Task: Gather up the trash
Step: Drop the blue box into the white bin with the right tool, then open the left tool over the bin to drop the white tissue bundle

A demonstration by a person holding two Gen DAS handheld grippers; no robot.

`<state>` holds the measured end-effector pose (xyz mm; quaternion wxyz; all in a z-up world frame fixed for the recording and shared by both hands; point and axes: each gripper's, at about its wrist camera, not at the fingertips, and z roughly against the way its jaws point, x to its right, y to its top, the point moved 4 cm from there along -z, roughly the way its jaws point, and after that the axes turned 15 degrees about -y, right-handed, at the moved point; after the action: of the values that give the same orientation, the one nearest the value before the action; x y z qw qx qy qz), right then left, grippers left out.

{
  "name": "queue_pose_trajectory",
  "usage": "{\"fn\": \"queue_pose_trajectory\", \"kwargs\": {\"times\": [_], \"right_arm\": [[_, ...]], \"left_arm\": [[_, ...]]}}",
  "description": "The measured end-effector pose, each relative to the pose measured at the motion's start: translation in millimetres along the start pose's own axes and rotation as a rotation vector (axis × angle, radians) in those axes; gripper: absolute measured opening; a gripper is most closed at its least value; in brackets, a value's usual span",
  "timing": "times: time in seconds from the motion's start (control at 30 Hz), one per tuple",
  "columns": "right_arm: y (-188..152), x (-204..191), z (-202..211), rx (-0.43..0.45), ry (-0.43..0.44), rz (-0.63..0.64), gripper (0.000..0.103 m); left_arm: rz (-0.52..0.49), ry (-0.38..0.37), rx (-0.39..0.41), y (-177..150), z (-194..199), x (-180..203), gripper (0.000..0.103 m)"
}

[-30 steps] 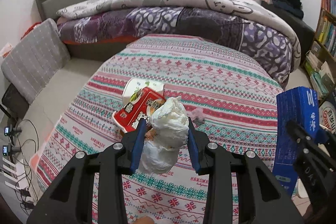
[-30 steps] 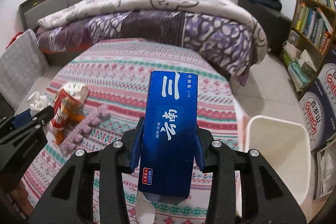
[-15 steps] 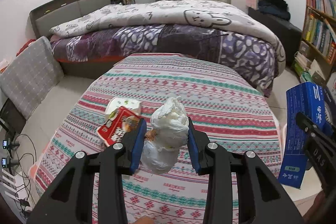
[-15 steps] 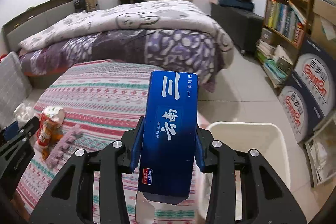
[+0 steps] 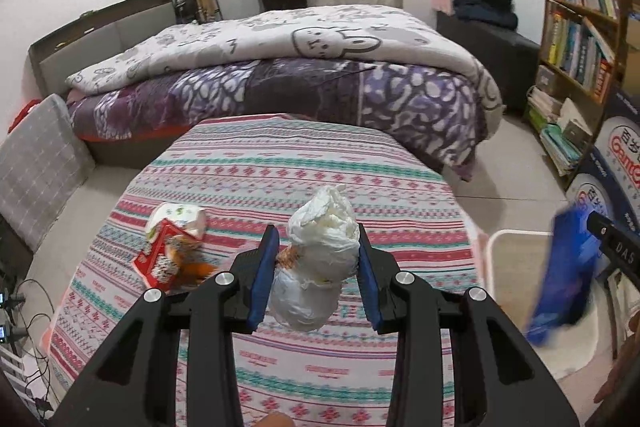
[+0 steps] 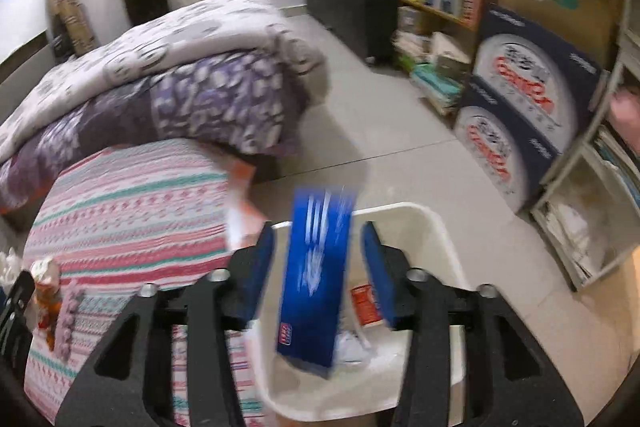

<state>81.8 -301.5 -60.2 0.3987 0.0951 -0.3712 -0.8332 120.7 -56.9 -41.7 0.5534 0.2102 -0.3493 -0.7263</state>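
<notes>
While your right gripper (image 6: 318, 259) is hanging over the white plastic waste bin (image 6: 424, 227) beside the round table, its jaws are opening, and the long blue cardboard carton with white lettering (image 6: 316, 279) is sitting between the blue pads without either pad pressing on it. The carton is blurred and tilted, its lower end already inside the bin's mouth, above a small red-labelled wrapper (image 6: 364, 305) and some white scraps lying at the bottom. From your left wrist view, the same carton (image 5: 560, 267) is showing as a blue smear at the bin's (image 5: 504, 267) near rim, just off the table's right edge.

Your left gripper (image 5: 318, 267) is holding a crumpled white plastic bag of rubbish (image 5: 320, 259), the pads squeezing it at a narrow setting, with the bag's twisted top poking up past the fingertips and its rounded bottom hanging below them. You are carrying it above the table with the striped red, teal and white patterned cloth (image 5: 280, 179). To the left of that gripper, a red and white snack packet (image 5: 168, 251) is lying on the cloth, well apart from the bin.
</notes>
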Motion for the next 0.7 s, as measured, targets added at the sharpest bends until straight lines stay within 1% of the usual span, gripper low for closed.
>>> {"fn": "queue_pose_trajectory", "kwargs": {"times": [0.07, 0.1, 0.13, 0.2, 0.27, 0.3, 0.47, 0.7], "right_arm": [[4.1, 15.5, -0.1, 0.017, -0.028, -0.039, 0.074], [6.0, 22.4, 0.3, 0.024, -0.038, -0.055, 0.079], [7.8, 29.8, 0.4, 0.034, -0.052, -0.068, 0.081], [9.9, 40.5, 1.4, 0.052, -0.077, -0.084, 0.090], [12.3, 49.5, 2.5, 0.064, -0.094, -0.095, 0.092], [13.2, 53.0, 2.9, 0.068, -0.100, -0.097, 0.095], [16.7, 72.5, 2.0, 0.076, -0.139, -0.103, 0.096], [18.3, 97.0, -4.8, 0.044, -0.148, -0.145, 0.096]], "left_arm": [[-0.006, -0.019, -0.001, 1.3, -2.1, 11.7, 0.037], [-0.008, -0.031, -0.003, 1.9, -3.2, 17.4, 0.037], [-0.008, -0.043, -0.004, 1.8, -4.1, 22.2, 0.037], [-0.014, -0.068, -0.009, 2.3, -6.0, 34.7, 0.037], [-0.025, -0.085, -0.010, 2.2, -7.6, 45.9, 0.037], [-0.033, -0.097, -0.012, 1.9, -8.7, 53.2, 0.037], [-0.044, -0.177, -0.045, -0.1, -15.9, 85.1, 0.037], [-0.067, -0.257, -0.083, -7.2, -24.7, 124.1, 0.037]]}}
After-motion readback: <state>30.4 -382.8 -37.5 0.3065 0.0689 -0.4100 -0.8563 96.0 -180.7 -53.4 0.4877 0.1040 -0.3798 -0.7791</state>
